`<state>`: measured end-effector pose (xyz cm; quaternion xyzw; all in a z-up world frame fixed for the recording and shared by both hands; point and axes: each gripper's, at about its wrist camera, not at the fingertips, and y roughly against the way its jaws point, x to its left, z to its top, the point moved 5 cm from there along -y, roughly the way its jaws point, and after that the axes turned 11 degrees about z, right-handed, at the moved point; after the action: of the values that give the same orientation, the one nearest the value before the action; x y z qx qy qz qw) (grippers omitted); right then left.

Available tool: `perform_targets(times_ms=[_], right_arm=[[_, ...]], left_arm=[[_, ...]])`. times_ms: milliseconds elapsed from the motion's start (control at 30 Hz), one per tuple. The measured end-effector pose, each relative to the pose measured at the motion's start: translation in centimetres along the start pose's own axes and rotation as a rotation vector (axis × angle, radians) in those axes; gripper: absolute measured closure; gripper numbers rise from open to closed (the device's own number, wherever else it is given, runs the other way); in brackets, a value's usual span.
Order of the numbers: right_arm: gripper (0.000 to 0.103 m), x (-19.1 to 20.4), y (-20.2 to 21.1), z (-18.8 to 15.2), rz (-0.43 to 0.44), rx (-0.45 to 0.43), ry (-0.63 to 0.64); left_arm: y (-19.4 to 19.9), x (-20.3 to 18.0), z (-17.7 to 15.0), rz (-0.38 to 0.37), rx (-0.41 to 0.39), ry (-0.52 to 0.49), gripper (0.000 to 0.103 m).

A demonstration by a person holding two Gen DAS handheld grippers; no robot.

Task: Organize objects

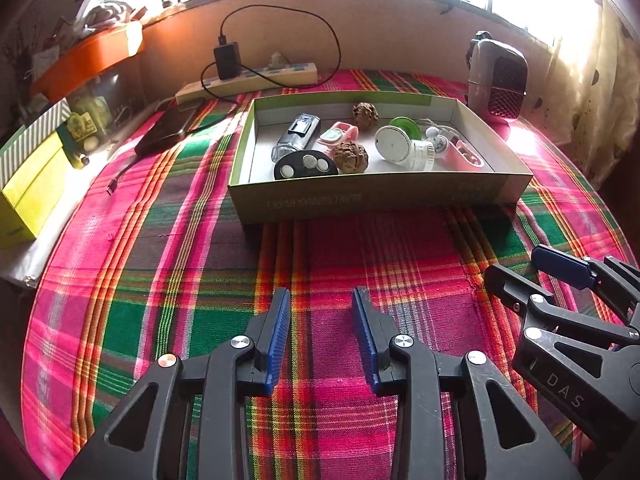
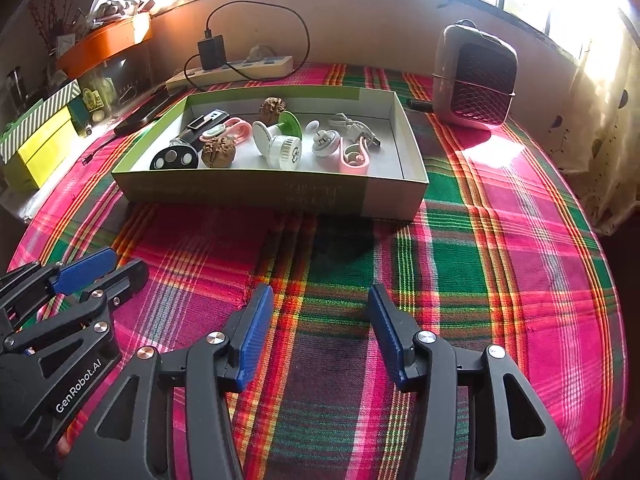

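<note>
Right now both of your claws hang over bare plaid cloth [image 1: 160, 240] on the worktop, side by side and well short of the box. Your left claw [image 1: 322, 300] stands open with nothing between its blue pads; your right claw [image 2: 320, 296] is open too, a little wider, and also empty. The shallow green cardboard box [image 2: 272, 196] sits ahead of them, holding the small things: two walnuts [image 2: 218, 152], a black oval remote [image 2: 174, 159], a white and green round container [image 2: 280, 140], a pink curled clip [image 2: 354, 160] and a white cable [image 2: 356, 128]. Behind the box lie a power strip [image 1: 248, 80] and a pink mesh-fronted device [image 2: 474, 84].
</note>
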<state>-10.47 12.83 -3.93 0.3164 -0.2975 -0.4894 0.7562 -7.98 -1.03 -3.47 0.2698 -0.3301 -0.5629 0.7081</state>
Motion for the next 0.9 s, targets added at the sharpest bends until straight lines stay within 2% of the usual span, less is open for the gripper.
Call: perform_targets(times_ms=[200, 900], right_arm=[[0.041, -0.50, -0.07, -0.04, -0.010, 0.002, -0.018], [0.040, -0.53, -0.09, -0.09, -0.010, 0.003, -0.021]], left_arm=[[0.00, 0.02, 0.02, 0.006, 0.000, 0.001, 0.073], [-0.04, -0.06, -0.02, 0.004, 0.000, 0.003, 0.073]])
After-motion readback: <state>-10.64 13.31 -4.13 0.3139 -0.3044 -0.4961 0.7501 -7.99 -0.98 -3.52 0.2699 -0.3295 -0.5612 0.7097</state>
